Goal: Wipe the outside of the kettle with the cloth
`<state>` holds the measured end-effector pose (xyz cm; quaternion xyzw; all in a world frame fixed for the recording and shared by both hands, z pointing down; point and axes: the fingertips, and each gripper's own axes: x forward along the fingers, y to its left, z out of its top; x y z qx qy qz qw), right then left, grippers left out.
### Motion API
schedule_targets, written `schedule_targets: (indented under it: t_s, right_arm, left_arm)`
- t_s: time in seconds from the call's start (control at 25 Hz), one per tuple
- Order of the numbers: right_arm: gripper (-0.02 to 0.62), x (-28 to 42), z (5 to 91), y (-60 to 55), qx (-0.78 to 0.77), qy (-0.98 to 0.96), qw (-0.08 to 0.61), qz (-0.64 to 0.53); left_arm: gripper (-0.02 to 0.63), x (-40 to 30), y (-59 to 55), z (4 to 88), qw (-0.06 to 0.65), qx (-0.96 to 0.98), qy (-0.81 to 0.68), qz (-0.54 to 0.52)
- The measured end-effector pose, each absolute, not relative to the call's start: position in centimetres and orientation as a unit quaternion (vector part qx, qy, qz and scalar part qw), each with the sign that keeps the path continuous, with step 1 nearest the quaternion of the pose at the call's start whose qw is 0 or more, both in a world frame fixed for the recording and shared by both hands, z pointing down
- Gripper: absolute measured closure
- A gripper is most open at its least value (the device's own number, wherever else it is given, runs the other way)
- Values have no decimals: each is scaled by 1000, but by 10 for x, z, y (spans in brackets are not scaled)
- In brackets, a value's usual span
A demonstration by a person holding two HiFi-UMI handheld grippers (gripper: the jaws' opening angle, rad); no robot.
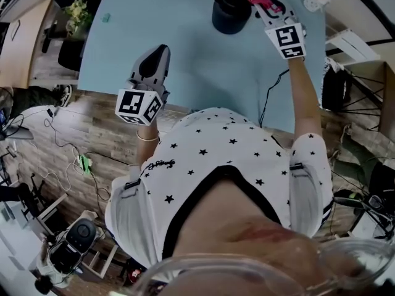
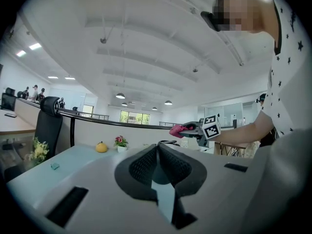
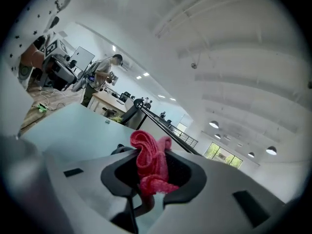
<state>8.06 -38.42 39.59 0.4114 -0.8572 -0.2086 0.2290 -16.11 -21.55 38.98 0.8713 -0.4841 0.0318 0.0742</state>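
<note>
Our right tool [image 1: 266,5] is clamped on the pink cloth [image 3: 148,162]. The cloth is bunched lengthwise along the jaws, and its free end sticks out past the tips. The dark kettle [image 1: 231,10] stands upright on the blue counter [image 1: 197,60] just left of that tool's tip, mouth facing up. Our left tool [image 2: 157,152], jaws pressed together on nothing, hovers well behind and to the left.
</note>
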Motion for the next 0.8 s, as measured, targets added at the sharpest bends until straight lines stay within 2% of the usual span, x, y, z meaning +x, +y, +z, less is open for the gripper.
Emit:
schedule_targets:
  t_s: [0.24, 0.8]
  right_arm:
    - [482, 80, 413, -401, 410, -869, 213, -178]
    - [481, 76, 436, -360, 384, -887, 180, -182]
  left_arm:
    - [568, -170, -211, 391, 77, 861, -503, 31]
    - [568, -158, -214, 392, 80, 870, -485, 43]
